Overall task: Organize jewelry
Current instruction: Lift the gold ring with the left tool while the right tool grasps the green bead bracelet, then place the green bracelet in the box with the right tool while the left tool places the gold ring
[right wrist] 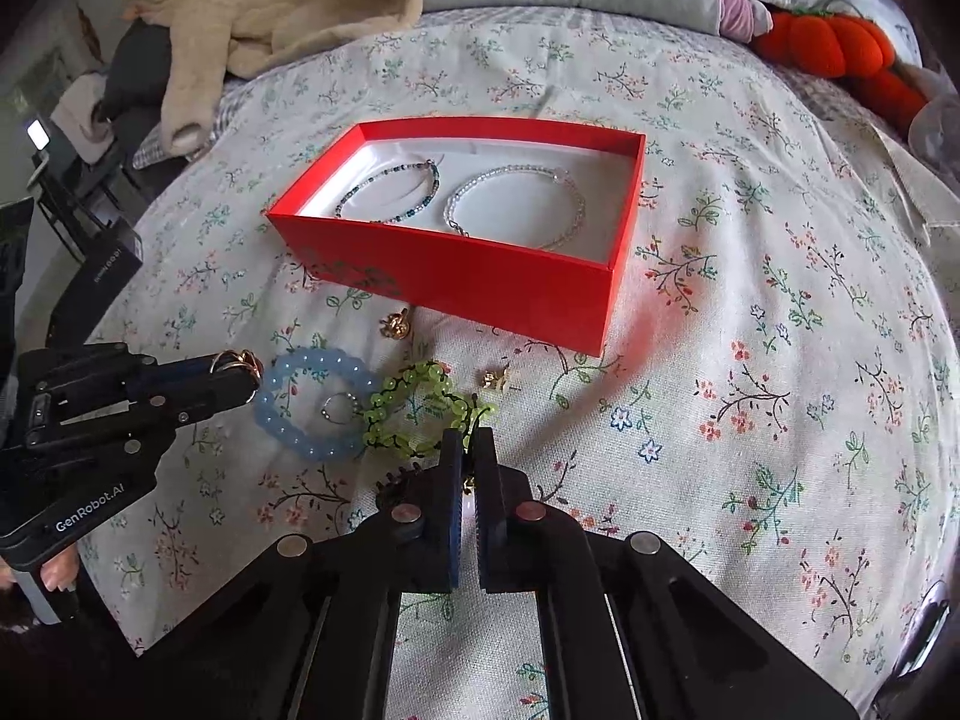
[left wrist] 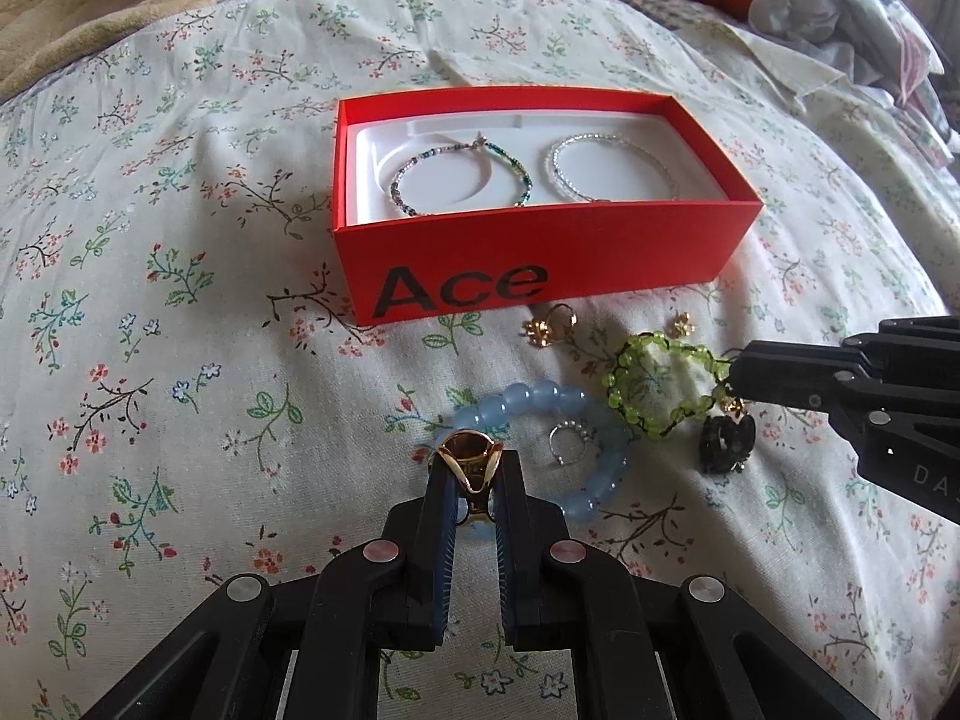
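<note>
Left gripper (left wrist: pixel 471 471) clamped on gold ring (left wrist: pixel 470 461), raised above blue bead bracelet (left wrist: pixel 543 399); red box (left wrist: pixel 540 252) at 12 o'clock. Ring looks light, rigid, slick: grip across band. Right gripper (right wrist: pixel 467 441) nearly closed beside green bracelet (right wrist: pixel 420 414); contents unclear.

On the floral bedspread (left wrist: pixel 180 228), the red cardboard box (left wrist: pixel 540 252) sits mid-bed. In its white tray lie two bracelets side by side: the green-and-purple seed-bead bracelet (left wrist: pixel 462 180) on the left, the clear bead bracelet (left wrist: pixel 606 174) on the right. Before the box, toward the bed's near edge, lie two small gold earrings (left wrist: pixel 549 324), then the green bead bracelet (left wrist: pixel 660 384) with the blue bead bracelet (left wrist: pixel 558 444) to its left, touching it. A small silver ring (left wrist: pixel 567 441) lies inside the blue one. A beige blanket (right wrist: pixel 270 18) is at the far left corner, and an orange plush pumpkin (right wrist: pixel 840 54) at the far right.
</note>
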Action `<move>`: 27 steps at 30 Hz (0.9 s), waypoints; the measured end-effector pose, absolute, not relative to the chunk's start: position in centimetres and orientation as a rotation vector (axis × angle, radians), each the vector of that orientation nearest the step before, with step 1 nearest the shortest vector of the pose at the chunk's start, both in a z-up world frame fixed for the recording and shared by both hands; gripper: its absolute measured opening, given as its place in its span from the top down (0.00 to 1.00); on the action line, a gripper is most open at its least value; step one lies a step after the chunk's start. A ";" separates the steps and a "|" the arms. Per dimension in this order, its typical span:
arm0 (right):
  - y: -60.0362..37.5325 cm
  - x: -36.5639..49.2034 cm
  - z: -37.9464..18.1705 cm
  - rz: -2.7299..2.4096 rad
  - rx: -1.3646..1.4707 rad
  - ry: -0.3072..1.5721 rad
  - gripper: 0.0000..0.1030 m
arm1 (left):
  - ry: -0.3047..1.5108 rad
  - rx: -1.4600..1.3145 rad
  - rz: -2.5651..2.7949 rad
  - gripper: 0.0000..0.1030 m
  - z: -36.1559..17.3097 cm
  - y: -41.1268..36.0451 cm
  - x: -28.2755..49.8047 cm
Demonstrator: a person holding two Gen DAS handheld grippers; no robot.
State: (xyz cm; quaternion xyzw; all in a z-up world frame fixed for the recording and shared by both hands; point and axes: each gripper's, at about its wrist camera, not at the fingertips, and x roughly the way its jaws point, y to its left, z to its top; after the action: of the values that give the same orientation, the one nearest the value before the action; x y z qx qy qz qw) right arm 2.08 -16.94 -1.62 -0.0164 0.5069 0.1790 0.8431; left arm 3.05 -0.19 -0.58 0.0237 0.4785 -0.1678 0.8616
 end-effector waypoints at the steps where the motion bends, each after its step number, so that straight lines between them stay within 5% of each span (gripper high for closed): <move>1: -16.9 2.0 -1.4 0.382 -0.035 1.065 0.97 | 1.001 0.048 -0.351 0.93 -0.4 -0.1 3.1; 27: -18.3 3.0 7.8 0.405 0.098 0.849 0.97 | 0.869 -0.023 -0.345 0.94 4.8 -1.2 6.6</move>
State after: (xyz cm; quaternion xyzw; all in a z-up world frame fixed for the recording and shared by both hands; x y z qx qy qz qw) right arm 3.00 -18.34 7.81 0.0473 0.4087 0.1950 0.8903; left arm 6.64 -1.24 4.83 -0.0113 0.4186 -0.1661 0.8928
